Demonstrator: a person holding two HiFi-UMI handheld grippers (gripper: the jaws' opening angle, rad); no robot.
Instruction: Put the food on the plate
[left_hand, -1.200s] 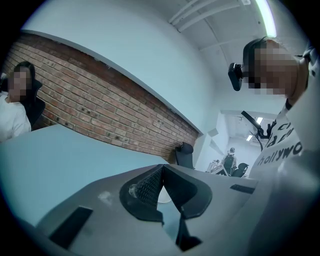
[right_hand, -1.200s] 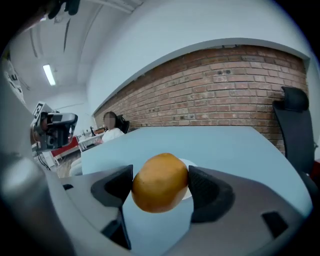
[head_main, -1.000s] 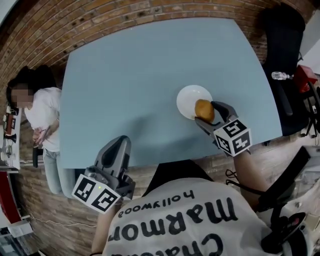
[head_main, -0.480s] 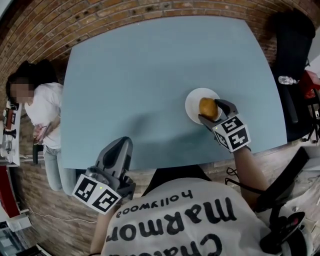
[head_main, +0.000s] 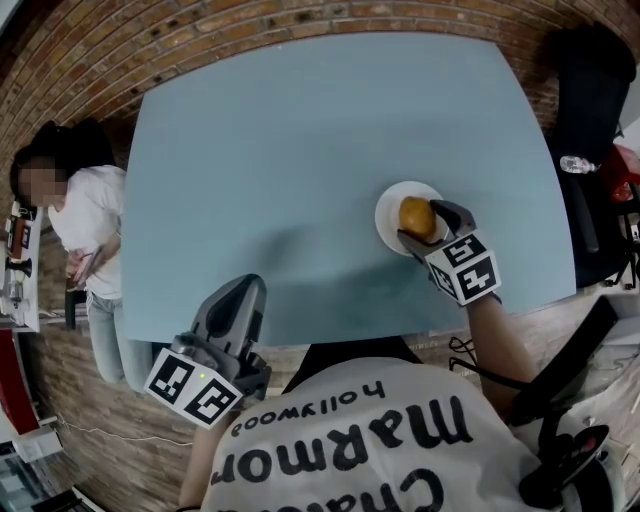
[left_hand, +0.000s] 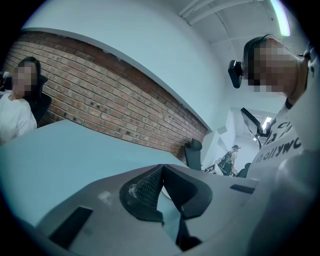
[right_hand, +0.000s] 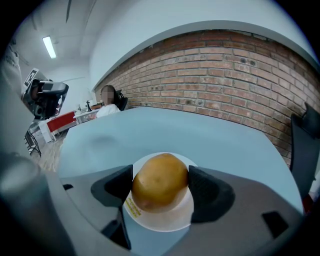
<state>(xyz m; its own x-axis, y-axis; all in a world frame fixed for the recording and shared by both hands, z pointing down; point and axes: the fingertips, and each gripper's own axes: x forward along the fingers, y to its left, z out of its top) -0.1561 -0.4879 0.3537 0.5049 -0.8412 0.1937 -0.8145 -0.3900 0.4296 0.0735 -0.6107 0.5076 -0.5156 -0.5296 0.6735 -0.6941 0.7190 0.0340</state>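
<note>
Shows a tan potato (right_hand: 160, 182) clamped between the two dark pads of the right gripper (right_hand: 160, 190), jaws parted just to its width, one pad pressed on each side. Hangs over a white plate (right_hand: 165, 222); cannot tell whether resting on it or held just above. Finds the plate on a pale blue table (head_main: 300, 140), near the wearer's edge and toward the right.

Finds the left gripper (left_hand: 161, 175) fully closed, ribbed pads together, nothing between them, held low off the table's near edge and well apart from the plate.

Seen only in the right gripper view: a small yellow mark (right_hand: 131, 207) on the plate beneath the potato, and a brick wall (right_hand: 225, 75) behind the table.

Seen only in the head view: both grippers at once, a seated person (head_main: 85, 225) in white at the table's left end, and a dark chair (head_main: 575, 90) at the far right.
</note>
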